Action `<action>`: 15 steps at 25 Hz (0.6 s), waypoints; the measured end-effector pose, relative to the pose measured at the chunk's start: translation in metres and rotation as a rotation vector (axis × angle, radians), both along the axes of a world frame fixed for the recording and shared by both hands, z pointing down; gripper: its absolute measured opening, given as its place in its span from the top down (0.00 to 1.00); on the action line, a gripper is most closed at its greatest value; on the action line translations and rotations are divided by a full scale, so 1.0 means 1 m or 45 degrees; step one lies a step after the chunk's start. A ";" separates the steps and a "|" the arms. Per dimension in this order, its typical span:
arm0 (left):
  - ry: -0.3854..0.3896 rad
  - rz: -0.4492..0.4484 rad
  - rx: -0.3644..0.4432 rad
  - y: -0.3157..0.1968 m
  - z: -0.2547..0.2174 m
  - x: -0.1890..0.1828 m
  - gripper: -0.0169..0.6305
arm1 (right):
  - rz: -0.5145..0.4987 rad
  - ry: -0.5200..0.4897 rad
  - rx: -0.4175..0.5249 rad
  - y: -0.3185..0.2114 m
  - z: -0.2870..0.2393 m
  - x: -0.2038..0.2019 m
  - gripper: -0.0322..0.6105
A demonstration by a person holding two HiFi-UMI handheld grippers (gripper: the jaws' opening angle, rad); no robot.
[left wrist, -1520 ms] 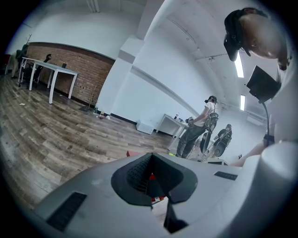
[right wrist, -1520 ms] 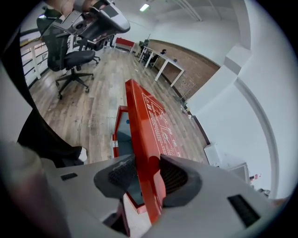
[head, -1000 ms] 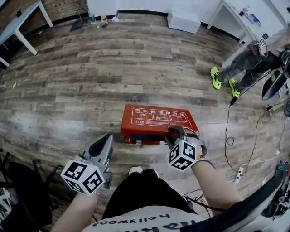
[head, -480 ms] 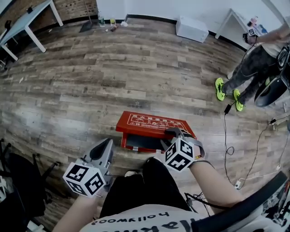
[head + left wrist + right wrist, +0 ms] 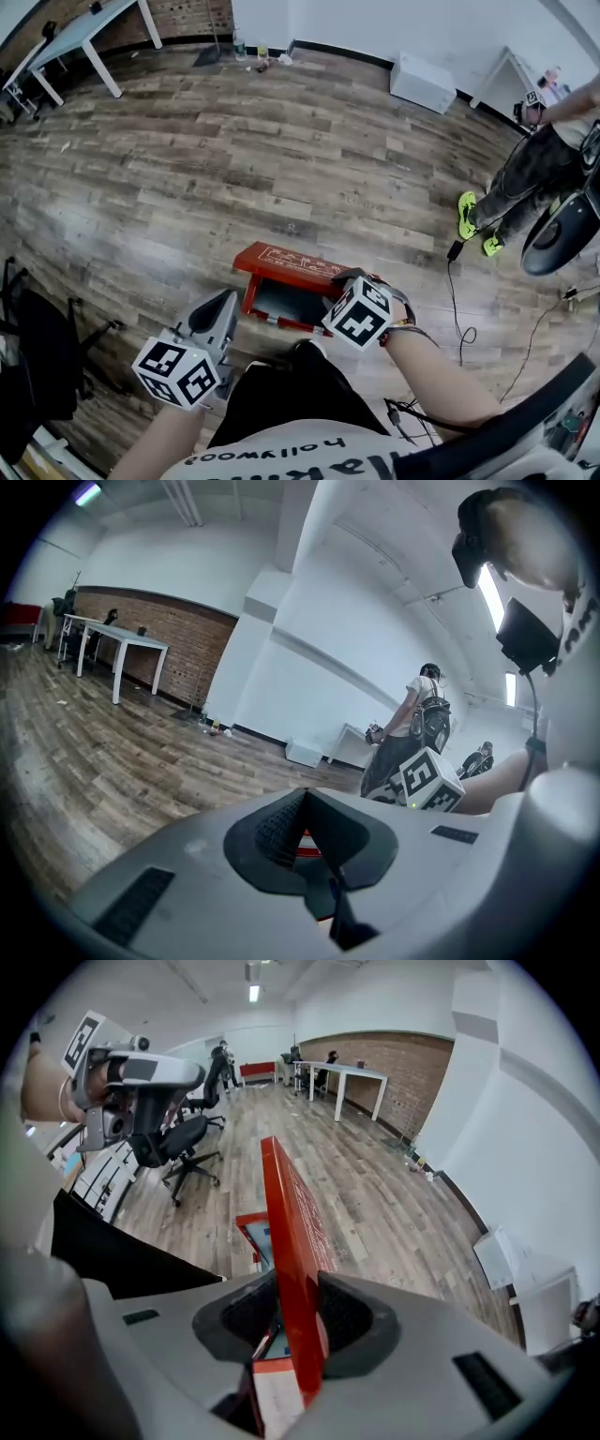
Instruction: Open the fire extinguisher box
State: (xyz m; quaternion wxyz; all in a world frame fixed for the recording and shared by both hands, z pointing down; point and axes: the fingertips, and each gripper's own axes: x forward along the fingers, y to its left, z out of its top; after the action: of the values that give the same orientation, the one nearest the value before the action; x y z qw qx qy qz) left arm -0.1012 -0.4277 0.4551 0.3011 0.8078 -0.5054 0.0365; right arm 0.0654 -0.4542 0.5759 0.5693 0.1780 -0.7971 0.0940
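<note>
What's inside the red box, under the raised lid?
Only a dark, bluish interior shows under the lid, which sits between the right gripper's closing jaws. Lid and gripper cover the rest; contents can't be told.

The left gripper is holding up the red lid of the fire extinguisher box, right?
No: the right gripper holds up the red lid of the fire extinguisher box, jaws closing with the lid between them, as the right gripper view shows.

The left tool, jaws together, faces a standing person.
</note>
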 end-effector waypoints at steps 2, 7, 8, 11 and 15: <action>-0.010 -0.021 0.003 -0.003 -0.001 0.003 0.96 | -0.001 -0.034 -0.026 -0.007 -0.002 0.002 0.74; -0.020 -0.102 0.009 -0.011 -0.006 0.014 0.96 | -0.025 -0.103 -0.111 -0.026 -0.010 0.009 0.74; -0.019 -0.115 0.013 -0.013 -0.008 0.016 0.96 | -0.032 -0.113 -0.127 -0.030 -0.011 0.009 0.74; -0.016 -0.152 0.024 -0.018 -0.013 0.024 0.96 | -0.053 -0.145 -0.157 -0.041 -0.015 0.009 0.75; -0.031 -0.165 0.024 -0.016 -0.016 0.035 0.96 | -0.091 -0.164 -0.145 -0.053 -0.019 0.009 0.76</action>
State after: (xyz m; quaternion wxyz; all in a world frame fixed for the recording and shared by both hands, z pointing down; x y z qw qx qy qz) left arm -0.0663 -0.4441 0.4390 0.2892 0.7758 -0.5604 0.0219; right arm 0.0747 -0.5073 0.5573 0.5290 0.1104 -0.8313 0.1301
